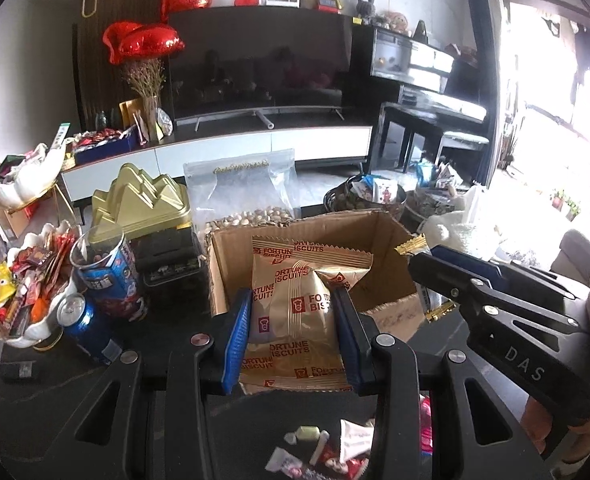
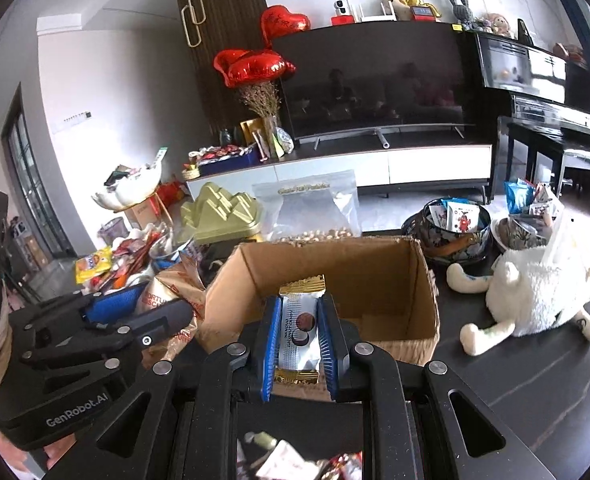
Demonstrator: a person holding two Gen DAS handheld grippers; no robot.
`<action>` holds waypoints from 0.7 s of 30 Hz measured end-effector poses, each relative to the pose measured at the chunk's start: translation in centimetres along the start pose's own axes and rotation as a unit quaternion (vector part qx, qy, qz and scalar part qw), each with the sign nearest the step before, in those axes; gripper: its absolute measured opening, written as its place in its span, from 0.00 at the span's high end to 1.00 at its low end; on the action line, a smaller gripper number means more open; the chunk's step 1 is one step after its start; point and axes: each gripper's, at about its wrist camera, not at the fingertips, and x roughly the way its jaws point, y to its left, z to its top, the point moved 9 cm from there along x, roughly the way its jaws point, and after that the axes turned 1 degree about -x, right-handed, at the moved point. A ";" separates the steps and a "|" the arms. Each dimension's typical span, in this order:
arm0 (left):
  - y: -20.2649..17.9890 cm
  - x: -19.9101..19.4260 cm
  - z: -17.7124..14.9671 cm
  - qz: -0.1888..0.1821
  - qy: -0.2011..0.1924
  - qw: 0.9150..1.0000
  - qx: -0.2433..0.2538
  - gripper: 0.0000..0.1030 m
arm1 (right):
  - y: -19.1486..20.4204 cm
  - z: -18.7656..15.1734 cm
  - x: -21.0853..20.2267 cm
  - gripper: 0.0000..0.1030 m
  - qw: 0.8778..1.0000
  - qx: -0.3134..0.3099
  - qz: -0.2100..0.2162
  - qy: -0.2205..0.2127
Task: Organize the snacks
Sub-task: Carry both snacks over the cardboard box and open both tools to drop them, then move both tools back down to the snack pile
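Note:
My left gripper (image 1: 293,304) is shut on gold Fortune Biscuits packets (image 1: 291,308), held above the near left edge of an open cardboard box (image 1: 379,236). My right gripper (image 2: 298,312) is shut on a small white snack packet with gold ends (image 2: 299,328), over the near rim of the same cardboard box (image 2: 375,264). From the left wrist the right gripper (image 1: 423,264) appears at the box's right side with its packet's gold ends sticking out. From the right wrist the left gripper (image 2: 143,304) is at the left with the gold biscuit packets (image 2: 175,292).
Left of the box stand a snack bowl (image 1: 35,288), a blue can (image 1: 85,326), a blue tin (image 1: 107,268) and a gold tray on a dark box (image 1: 147,204). A bag of nuts (image 1: 247,188) is behind. A plush toy (image 2: 535,292) and snack-filled bowls (image 2: 455,224) lie right. Loose sweets (image 1: 323,448) lie near.

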 end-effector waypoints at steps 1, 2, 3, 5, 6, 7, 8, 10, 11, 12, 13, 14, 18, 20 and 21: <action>0.0 0.5 0.2 0.001 0.002 1.000 -0.001 0.61 | -0.2 0.1 0.4 0.80 1.000 -0.002 -0.001 0.003; 0.0 1.1 0.3 0.001 0.005 1.000 -0.002 0.61 | -0.3 0.2 1.0 0.80 1.000 -0.004 0.000 0.007; 0.0 1.5 0.5 0.000 0.007 1.000 -0.004 0.61 | -0.6 0.3 1.4 0.80 1.000 -0.006 -0.002 0.011; 0.1 2.5 0.9 0.003 0.012 1.000 -0.010 0.61 | -1.1 0.5 2.2 0.80 1.000 -0.004 -0.007 0.014; 0.2 3.0 1.1 0.004 0.013 1.000 -0.011 0.61 | -1.4 0.6 2.6 0.80 1.000 -0.003 -0.009 0.016; 0.4 3.6 1.4 0.007 0.015 1.000 -0.012 0.61 | -1.7 0.7 2.9 0.80 1.000 0.000 -0.012 0.016; 0.5 4.0 1.5 0.011 0.017 1.000 -0.012 0.61 | -2.0 0.9 3.2 0.80 1.000 0.002 -0.015 0.016; 0.9 4.6 1.9 0.019 0.021 0.999 -0.015 0.55 | -2.6 1.2 3.9 0.79 0.999 0.007 -0.026 0.017; 1.1 4.6 1.9 0.024 0.021 0.999 -0.018 0.48 | -3.0 1.3 4.1 0.73 0.999 0.015 -0.029 0.020; 1.3 4.4 1.8 0.027 0.020 0.999 -0.022 0.42 | -3.4 1.2 4.3 0.58 0.999 0.027 -0.028 0.025; 1.4 4.2 1.8 0.028 0.018 0.999 -0.023 0.40 | -3.6 1.2 4.4 0.51 0.999 0.035 -0.028 0.028; 1.4 4.0 1.6 0.029 0.017 0.999 -0.023 0.36 | -3.9 1.1 4.2 0.49 0.998 0.040 -0.032 0.025; 0.9 2.2 0.8 0.027 0.011 0.999 -0.016 0.32 | -3.6 0.3 3.0 0.49 0.999 0.033 -0.034 0.026; 0.5 1.0 0.6 0.025 0.002 1.000 -0.012 0.30 | -3.2 -0.2 2.2 0.49 0.999 0.030 -0.027 0.024; 0.3 0.3 0.4 0.026 -0.003 1.000 -0.009 0.30 | -3.0 -0.5 1.6 0.49 0.999 0.027 -0.026 0.022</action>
